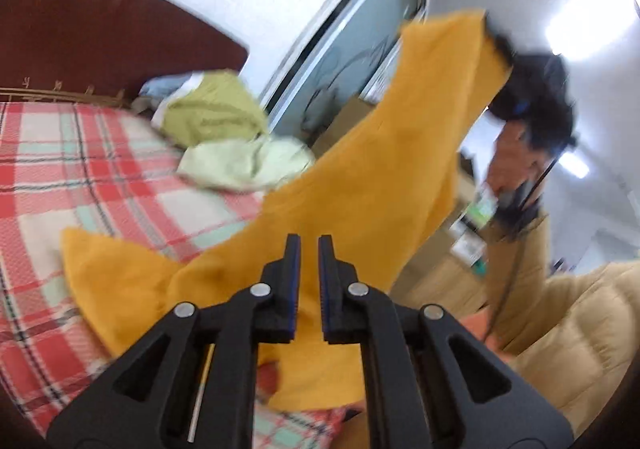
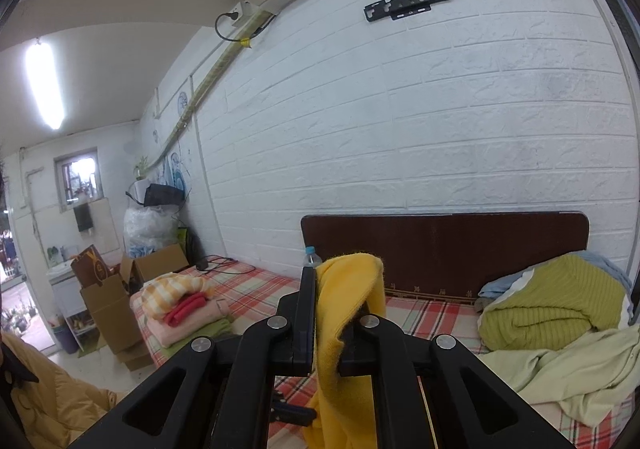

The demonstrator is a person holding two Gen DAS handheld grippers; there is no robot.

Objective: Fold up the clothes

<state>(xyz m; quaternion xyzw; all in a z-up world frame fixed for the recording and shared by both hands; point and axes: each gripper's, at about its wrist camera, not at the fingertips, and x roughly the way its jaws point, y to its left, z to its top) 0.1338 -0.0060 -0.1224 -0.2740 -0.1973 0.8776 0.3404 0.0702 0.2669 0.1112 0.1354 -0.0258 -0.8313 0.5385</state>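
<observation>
Two grippers share one yellow garment (image 1: 384,153): the right gripper (image 2: 325,313) pinches a corner in its fingers, holding it high so it hangs open. The left gripper (image 1: 309,281) has fingers nearly together, cloth behind them; a grip I cannot tell. Its tail rests on the bed (image 1: 80,169), likely for folding.

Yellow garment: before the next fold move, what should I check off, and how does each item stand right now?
1. right gripper grip on the yellow garment: ok, cloth is clamped between its fingers with an edge poking above them.
2. left gripper grip: cannot tell, a narrow gap shows between its pads and the cloth may only lie behind them.
3. Garment spread flat: not ok, it hangs bunched, with one end lying on the plaid bed cover.
4. Laying space: ok, bare plaid shows in front of the green clothes.
5. Left wrist view sharp: not ok, it is blurred.
</observation>
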